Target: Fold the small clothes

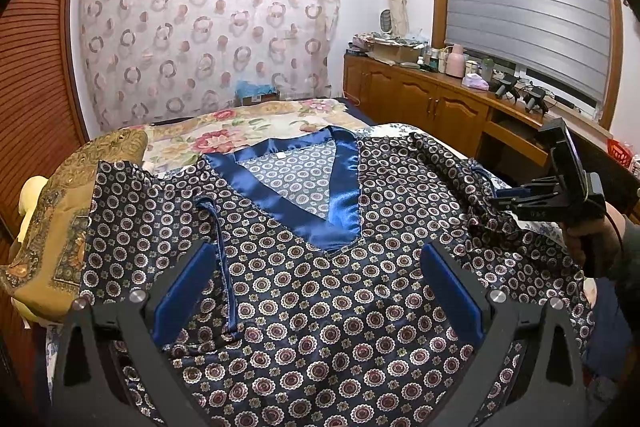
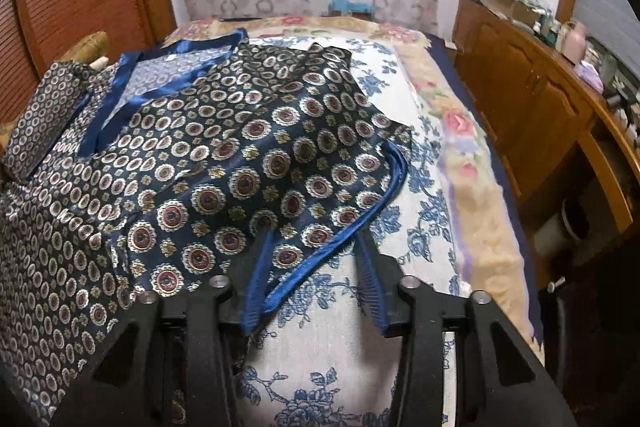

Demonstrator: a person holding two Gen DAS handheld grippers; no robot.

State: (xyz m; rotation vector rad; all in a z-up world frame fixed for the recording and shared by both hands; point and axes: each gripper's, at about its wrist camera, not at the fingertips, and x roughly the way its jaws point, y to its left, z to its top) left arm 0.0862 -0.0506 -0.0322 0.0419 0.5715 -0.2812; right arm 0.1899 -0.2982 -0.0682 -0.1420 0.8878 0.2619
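Note:
A navy satin top (image 1: pixel 320 307) with round medallion print and a shiny blue V-neck band (image 1: pixel 340 195) lies spread front-up on the bed. My left gripper (image 1: pixel 316 249) hovers over its chest, open wide, with nothing held between its blue pads. At the right, a hand holds my right gripper (image 1: pixel 498 205) at the bunched right sleeve (image 1: pixel 480 187). In the right wrist view that sleeve (image 2: pixel 280 187), edged with a blue hem (image 2: pixel 384 195), lies between the fingers of the right gripper (image 2: pixel 316 235). The cloth drapes over the left finger (image 2: pixel 256 279), and the jaws stand apart.
The bed has a white cover with blue flowers (image 2: pixel 320 347) and a floral blanket (image 1: pixel 248 123) farther back. A patterned tan cushion (image 1: pixel 60 219) sits at the left edge. A wooden cabinet (image 1: pixel 432 99) with clutter runs along the right, under a shuttered window.

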